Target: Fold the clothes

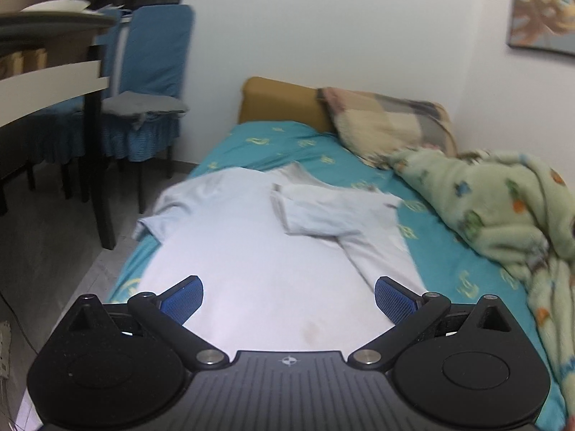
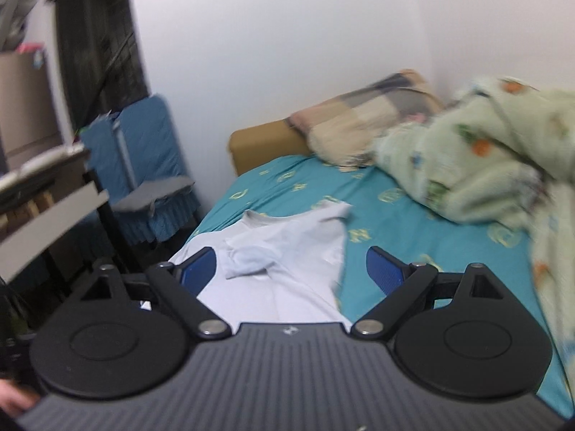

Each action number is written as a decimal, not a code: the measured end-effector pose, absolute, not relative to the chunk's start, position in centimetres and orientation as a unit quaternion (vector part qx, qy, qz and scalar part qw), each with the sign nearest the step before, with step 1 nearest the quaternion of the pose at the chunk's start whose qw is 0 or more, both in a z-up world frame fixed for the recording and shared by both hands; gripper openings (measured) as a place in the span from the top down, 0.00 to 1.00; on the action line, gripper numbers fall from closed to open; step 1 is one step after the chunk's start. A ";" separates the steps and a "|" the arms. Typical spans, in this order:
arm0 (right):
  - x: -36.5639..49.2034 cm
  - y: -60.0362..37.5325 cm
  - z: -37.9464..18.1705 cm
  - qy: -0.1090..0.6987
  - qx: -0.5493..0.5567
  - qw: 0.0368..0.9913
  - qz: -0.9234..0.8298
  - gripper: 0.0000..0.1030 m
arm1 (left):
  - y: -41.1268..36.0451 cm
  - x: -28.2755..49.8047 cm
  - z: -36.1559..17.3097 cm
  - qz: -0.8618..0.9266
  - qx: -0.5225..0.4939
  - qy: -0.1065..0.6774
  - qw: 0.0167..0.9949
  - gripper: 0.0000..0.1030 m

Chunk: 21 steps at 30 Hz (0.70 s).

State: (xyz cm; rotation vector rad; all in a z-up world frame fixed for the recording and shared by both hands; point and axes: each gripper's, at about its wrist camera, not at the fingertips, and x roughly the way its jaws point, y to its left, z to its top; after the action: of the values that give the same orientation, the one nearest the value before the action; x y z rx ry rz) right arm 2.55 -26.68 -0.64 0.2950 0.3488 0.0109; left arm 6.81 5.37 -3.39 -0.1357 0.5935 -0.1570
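The left claw (image 1: 289, 300) hangs low over the near hem of a white T-shirt (image 1: 251, 269), its blue pads (image 1: 182, 300) spread wide apart and gripping nothing. The shirt lies flat along the left side of the bed (image 1: 467, 280), on a teal sheet with a pale yellow pattern, collar toward the head end. Its right sleeve (image 1: 316, 212) is folded inward and rests on the chest, while the left sleeve (image 1: 152, 224) hangs toward the bed's left edge. A faint brownish stain shows on the cloth close to the near hem.

From the right wrist, the right claw (image 2: 291, 269) is also spread open and empty, held above the shirt's right edge with the far finger over bare sheet.

A crumpled green fleece blanket (image 1: 496, 208) is heaped along the bed's right side, touching a patchwork pillow (image 1: 388, 122) at the head, which leans on a mustard headboard (image 1: 276, 100). Left of the bed stands a blue-covered chair (image 1: 151, 82) with a grey folded cloth (image 1: 143, 104) on its seat, next to a dark table (image 1: 54, 25). A picture (image 1: 542, 7) hangs on the wall at the upper right.
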 end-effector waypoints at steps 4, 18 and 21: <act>-1.5 -30.0 0.2 0.152 0.166 0.974 -0.036 0.11 | 2.4 5.2 -3.7 -0.121 -0.049 0.324 0.937 0.07; -4.0 -38.7 -1.1 0.114 0.248 0.956 -0.103 0.11 | -16.6 1.0 -7.0 -0.295 0.034 0.382 0.875 0.30; -3.2 -39.2 -2.1 0.131 0.262 0.949 -0.114 0.11 | -20.9 0.7 -9.0 -0.325 0.037 0.403 0.855 0.30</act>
State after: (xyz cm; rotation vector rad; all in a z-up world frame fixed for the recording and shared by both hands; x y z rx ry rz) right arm -3.19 -39.23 -2.07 0.5333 0.2675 -0.2320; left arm 0.73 -20.92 -9.00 0.0781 0.8472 -0.6840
